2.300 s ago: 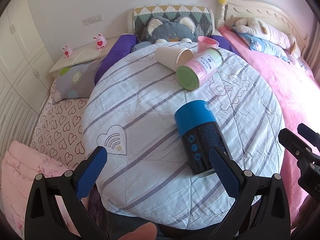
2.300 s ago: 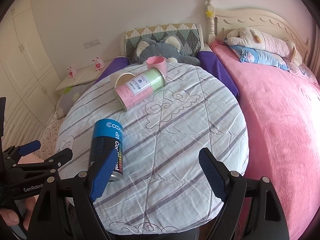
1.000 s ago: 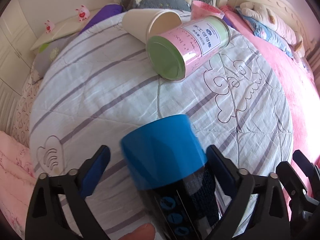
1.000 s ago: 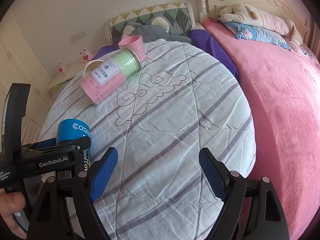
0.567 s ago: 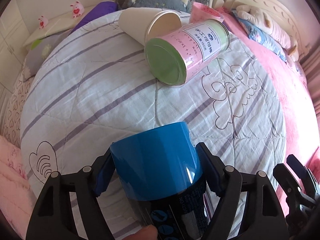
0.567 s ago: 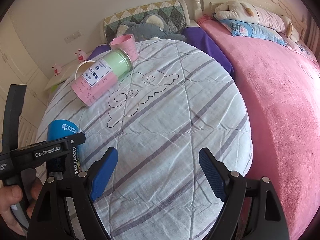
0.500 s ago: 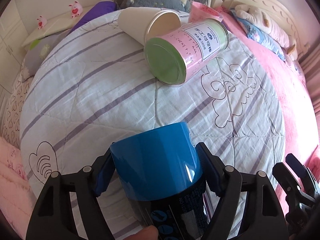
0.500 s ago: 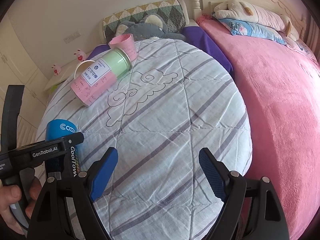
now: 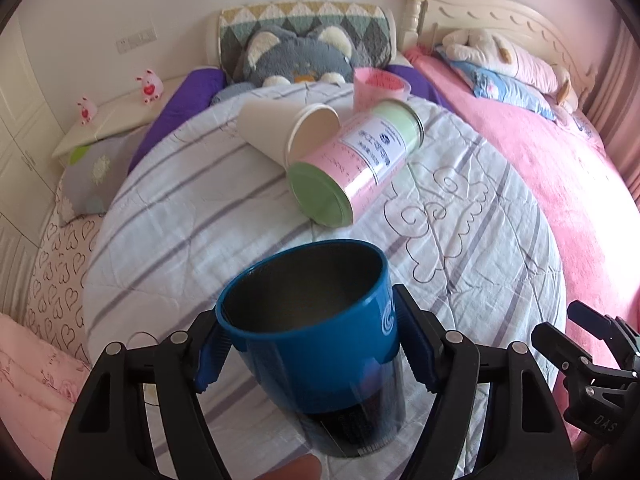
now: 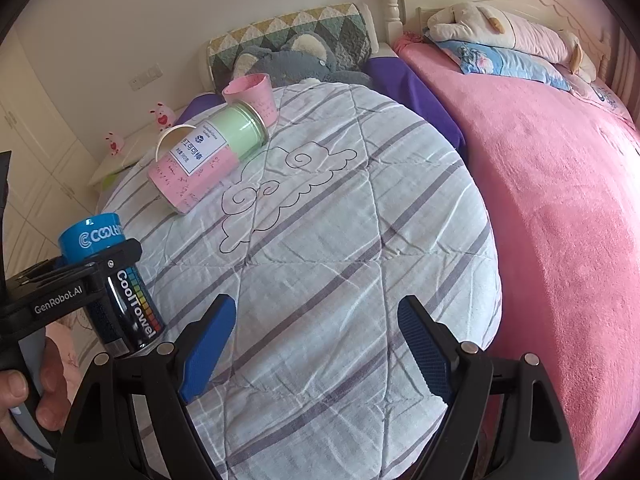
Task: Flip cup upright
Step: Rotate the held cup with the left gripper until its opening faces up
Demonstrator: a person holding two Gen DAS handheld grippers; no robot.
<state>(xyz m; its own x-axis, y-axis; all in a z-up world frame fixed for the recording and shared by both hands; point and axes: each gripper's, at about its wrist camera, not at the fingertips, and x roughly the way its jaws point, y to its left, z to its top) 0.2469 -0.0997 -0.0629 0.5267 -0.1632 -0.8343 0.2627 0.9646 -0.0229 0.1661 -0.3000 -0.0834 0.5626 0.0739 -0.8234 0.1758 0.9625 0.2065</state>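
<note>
My left gripper point(image 9: 308, 344) is shut on a blue-and-black cup point(image 9: 320, 340), near its blue rim. The cup stands nearly upright with its open mouth up, at the near left edge of the round striped quilt point(image 9: 200, 216). The right wrist view shows the same cup point(image 10: 116, 292) upright in the left gripper point(image 10: 68, 280); I cannot tell whether its base touches the quilt. My right gripper point(image 10: 316, 336) is open and empty, over the quilt's near edge point(image 10: 340, 280), to the right of the cup.
A pink-and-green canister point(image 9: 356, 160) and a white paper cup point(image 9: 288, 128) lie on their sides at the far side of the quilt. A pink cup point(image 9: 378, 88) stands behind them. A pink blanket point(image 10: 560, 208) lies to the right, plush toys and pillows behind.
The blue cup lay on its side on the quilt. My left gripper closed on it, lifted it and turned it, so its open mouth now faces up. The right gripper stayed open.
</note>
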